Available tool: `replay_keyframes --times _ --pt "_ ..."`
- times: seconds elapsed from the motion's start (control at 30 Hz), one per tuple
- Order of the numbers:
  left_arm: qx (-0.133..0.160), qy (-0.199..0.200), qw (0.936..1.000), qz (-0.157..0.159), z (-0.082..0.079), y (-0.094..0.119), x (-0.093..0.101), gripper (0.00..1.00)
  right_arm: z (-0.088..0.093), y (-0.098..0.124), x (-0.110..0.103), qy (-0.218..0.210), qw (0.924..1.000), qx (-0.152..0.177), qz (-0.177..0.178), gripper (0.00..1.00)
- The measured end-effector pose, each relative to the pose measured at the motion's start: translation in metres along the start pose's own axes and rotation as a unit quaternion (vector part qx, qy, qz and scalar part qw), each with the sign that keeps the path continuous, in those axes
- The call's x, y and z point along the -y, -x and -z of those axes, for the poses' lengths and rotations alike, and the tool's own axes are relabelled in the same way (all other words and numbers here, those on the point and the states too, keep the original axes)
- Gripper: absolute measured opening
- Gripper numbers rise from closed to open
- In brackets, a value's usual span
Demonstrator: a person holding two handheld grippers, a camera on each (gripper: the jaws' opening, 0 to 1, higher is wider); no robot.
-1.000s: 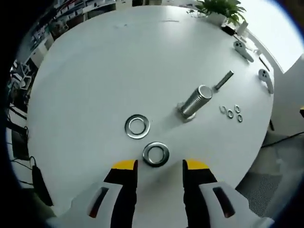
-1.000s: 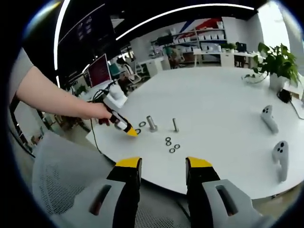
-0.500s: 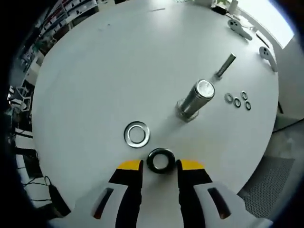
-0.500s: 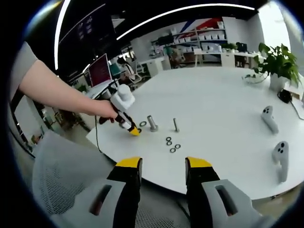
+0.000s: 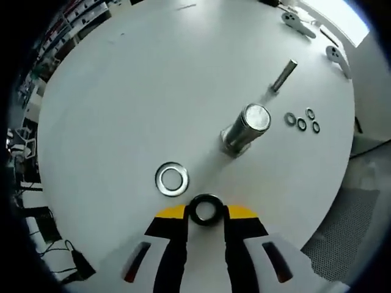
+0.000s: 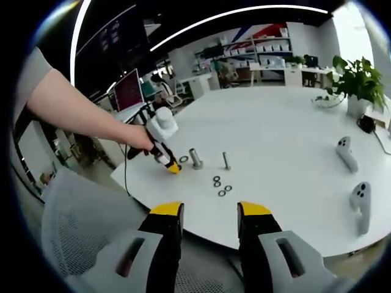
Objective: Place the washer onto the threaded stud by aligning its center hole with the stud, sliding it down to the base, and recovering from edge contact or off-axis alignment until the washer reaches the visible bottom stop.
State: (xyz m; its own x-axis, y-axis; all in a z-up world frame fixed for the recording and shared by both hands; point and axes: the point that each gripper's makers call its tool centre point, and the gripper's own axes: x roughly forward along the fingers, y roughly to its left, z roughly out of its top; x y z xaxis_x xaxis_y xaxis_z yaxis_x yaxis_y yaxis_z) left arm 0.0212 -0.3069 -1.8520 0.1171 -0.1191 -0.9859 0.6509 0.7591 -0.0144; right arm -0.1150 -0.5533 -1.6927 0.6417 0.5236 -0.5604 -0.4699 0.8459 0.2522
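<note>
Left gripper (image 5: 205, 213), apparently closed with fingers (image 5: 171, 213) tipped down; right gripper (image 6: 204, 210) held level, fingers apart.

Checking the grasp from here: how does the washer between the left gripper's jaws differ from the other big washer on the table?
The gripped washer sits between the left gripper jaws and looks dark; the loose washer lies free and flat on the white table, shining bright silver. The loose washer lies farther left of the thick stud. Both are similar-sized metal rings.
</note>
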Motion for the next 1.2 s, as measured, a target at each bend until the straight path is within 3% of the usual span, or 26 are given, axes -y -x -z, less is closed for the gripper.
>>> replay_keyframes --times 0.27,0.37,0.47,0.8,0.9,1.03,1.2 --pt "-0.048 -0.007 0.9988 -0.002 -0.0003 -0.0010 0.0016 0.20 0.0004 0.0001 0.0022 0.000 1.0000 -0.001 0.005 0.37" --pt "-0.072 -0.035 0.9968 0.000 0.0006 -0.0013 0.0034 0.21 0.0005 0.0001 0.0023 0.000 1.0000 -0.001 0.005 0.36" --pt "-0.078 -0.050 0.9957 0.000 0.0007 -0.0012 0.0044 0.22 0.0004 0.0001 0.0030 -0.001 1.0000 0.000 0.007 0.36" --pt "-0.053 -0.023 0.9983 -0.007 0.0018 0.0005 0.0033 0.20 -0.0004 0.0000 0.0035 0.001 1.0000 0.001 0.007 0.36" --pt "-0.020 0.030 0.9993 -0.008 0.0000 0.0009 0.0024 0.20 -0.0020 0.0002 0.0037 0.003 0.9999 0.005 0.008 0.35" --pt "-0.006 0.019 0.9998 -0.005 0.0020 0.0009 0.0009 0.19 -0.0022 0.0002 0.0032 0.002 1.0000 0.006 0.007 0.35" --pt "-0.015 0.008 0.9998 -0.011 0.0003 0.0008 0.0035 0.19 -0.0013 0.0005 0.0041 0.002 0.9999 0.004 0.009 0.35"
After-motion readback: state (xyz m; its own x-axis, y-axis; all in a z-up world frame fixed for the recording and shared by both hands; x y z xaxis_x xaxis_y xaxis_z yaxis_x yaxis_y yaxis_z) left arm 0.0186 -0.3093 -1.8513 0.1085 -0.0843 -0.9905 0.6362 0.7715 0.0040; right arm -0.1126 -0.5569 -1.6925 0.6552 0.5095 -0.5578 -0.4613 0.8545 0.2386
